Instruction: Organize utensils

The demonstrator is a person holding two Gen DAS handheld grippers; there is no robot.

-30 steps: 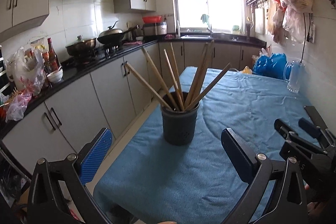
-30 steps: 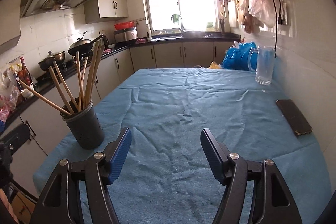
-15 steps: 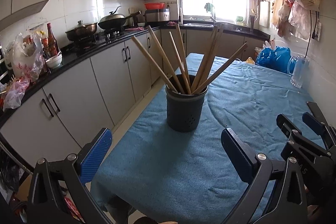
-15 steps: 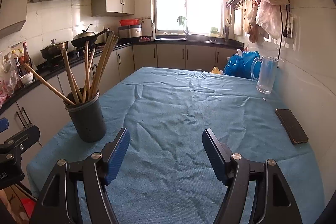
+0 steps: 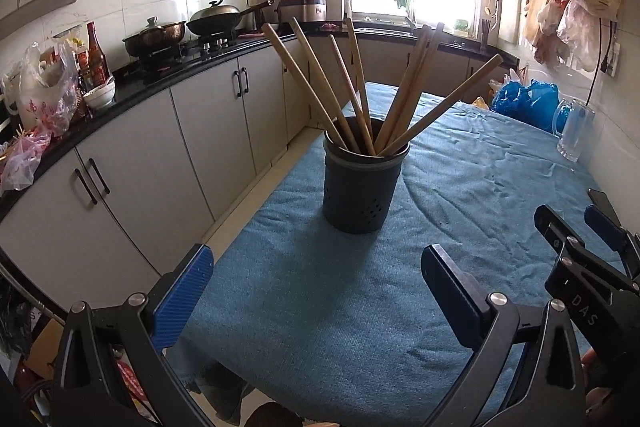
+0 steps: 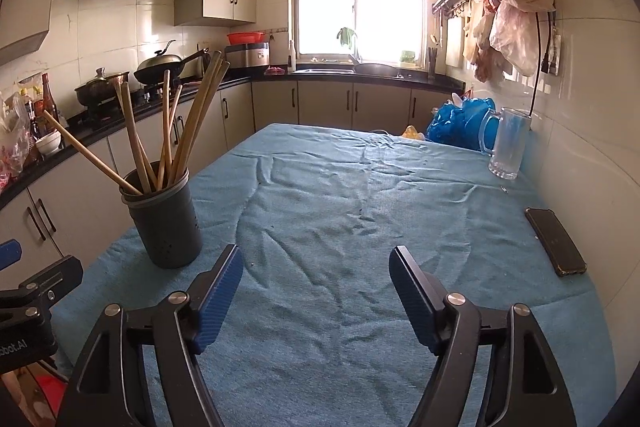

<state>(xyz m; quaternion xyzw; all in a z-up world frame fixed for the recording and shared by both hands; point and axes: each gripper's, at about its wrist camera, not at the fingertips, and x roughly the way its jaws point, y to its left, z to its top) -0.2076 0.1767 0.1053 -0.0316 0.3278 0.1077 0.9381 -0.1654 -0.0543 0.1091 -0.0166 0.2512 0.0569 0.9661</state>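
The chopsticks (image 5: 352, 95) are long wooden sticks that stand in a dark round holder (image 5: 362, 183). The sticks fan out from the holder's mouth, some leaning left and some leaning right. The holder stands upright on a table with a blue cloth (image 5: 480, 163), near the cloth's left edge.

In the left wrist view the holder is in the middle of the frame. The left gripper (image 5: 316, 279) is at the bottom of the frame. Its two blue pads are spread wide apart, one at the lower left and one at the lower right. Nothing is between them but cloth. The holder is above the gap, farther up the table, and the pads do not touch it.

In the right wrist view the holder (image 6: 162, 223) is at the middle left of the frame, with the chopsticks (image 6: 172, 131) poking up toward the upper left. The right gripper (image 6: 316, 279) is at the bottom middle. Its jaws have just been opening and are spread wide, with only bare cloth between them. The holder sits up and to the left of the left pad, near it but not touching.

A clear mug (image 6: 508, 147) stands at the right side of the table by the wall. A black phone (image 6: 556, 241) lies flat on the cloth at the middle right.
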